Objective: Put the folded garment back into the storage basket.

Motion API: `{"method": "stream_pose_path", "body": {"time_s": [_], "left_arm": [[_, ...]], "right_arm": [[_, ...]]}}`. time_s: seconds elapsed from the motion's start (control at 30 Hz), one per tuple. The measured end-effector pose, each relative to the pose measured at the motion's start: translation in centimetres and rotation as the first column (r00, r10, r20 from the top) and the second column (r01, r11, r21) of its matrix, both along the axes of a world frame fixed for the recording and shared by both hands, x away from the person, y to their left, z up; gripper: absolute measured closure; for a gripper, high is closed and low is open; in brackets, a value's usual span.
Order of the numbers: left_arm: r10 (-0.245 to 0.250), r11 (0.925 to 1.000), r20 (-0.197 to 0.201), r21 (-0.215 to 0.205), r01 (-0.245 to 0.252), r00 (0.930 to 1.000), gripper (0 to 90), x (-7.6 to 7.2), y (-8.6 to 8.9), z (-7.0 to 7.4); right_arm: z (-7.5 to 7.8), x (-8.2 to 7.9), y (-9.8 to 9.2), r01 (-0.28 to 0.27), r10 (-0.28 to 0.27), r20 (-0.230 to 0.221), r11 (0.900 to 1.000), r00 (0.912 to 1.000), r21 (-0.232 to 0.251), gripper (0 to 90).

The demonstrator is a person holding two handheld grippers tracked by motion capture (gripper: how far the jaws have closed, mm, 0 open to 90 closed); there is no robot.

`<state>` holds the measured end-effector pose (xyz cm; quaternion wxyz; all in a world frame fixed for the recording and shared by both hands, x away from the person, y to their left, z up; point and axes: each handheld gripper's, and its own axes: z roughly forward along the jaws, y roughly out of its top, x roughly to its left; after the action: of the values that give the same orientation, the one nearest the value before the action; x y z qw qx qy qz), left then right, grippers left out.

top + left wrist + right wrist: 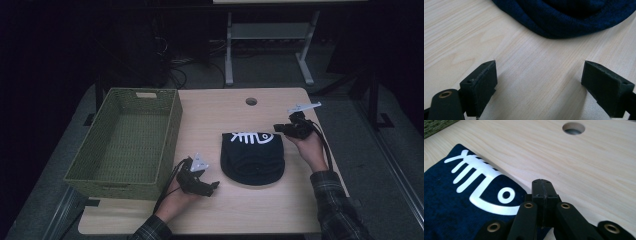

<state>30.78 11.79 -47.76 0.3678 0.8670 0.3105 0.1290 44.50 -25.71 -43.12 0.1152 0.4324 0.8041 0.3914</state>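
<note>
A folded dark navy cloth (253, 157) with a white fish-bone print lies on the light wooden table (235, 210). My left gripper (214, 187) rests on the table just left of the cloth's near edge, its jaws open and empty. The cloth's rounded edge (574, 22) lies ahead of them. My right gripper (278, 128) hovers at the cloth's far right corner, its jaws shut with nothing between them. In the right gripper view the shut fingertips (542, 188) sit just off the printed cloth (461, 202).
A green woven basket (172, 135) stands empty on the table's left side. A round cable hole (251, 101) sits near the far edge. Another table's white metal legs (229, 55) stand on the floor beyond.
</note>
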Motion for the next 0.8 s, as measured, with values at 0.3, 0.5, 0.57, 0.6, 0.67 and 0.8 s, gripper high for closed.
{"method": "stream_pose_path", "body": {"time_s": [0.3,0.5,0.57,0.6,0.67,0.8], "left_arm": [[-0.002,1.0000,-0.001,-0.001,0.002,1.0000,12.3,0.0,0.0,0.0],[-0.004,1.0000,0.000,-0.002,0.004,1.0000,12.3,0.0,0.0,0.0],[-0.008,1.0000,0.000,-0.001,0.008,1.0000,12.3,0.0,0.1,0.0],[-0.008,1.0000,0.000,-0.001,0.008,1.0000,12.3,0.0,0.1,0.0],[-0.010,1.0000,0.000,-0.001,0.010,1.0000,12.3,0.1,0.1,0.0],[-0.010,1.0000,0.000,-0.001,0.010,1.0000,12.3,0.1,0.1,0.0]], "right_arm": [[-1.1,1.8,0.3,0.009,-0.011,-0.031,0.999,0.9995,-0.034,90.0],[-2.1,2.3,1.0,-0.002,-0.001,-0.062,0.998,0.9981,-0.059,90.0],[-2.2,2.2,1.0,-0.006,0.001,-0.067,0.998,0.9977,-0.065,90.0],[-2.3,2.1,0.9,-0.006,0.001,-0.071,0.998,0.9974,-0.065,90.0],[-2.3,2.0,0.7,-0.007,0.002,-0.076,0.998,0.9971,-0.065,90.0],[-2.6,1.6,0.2,-0.011,0.006,-0.080,0.998,0.9967,-0.059,90.0]]}}
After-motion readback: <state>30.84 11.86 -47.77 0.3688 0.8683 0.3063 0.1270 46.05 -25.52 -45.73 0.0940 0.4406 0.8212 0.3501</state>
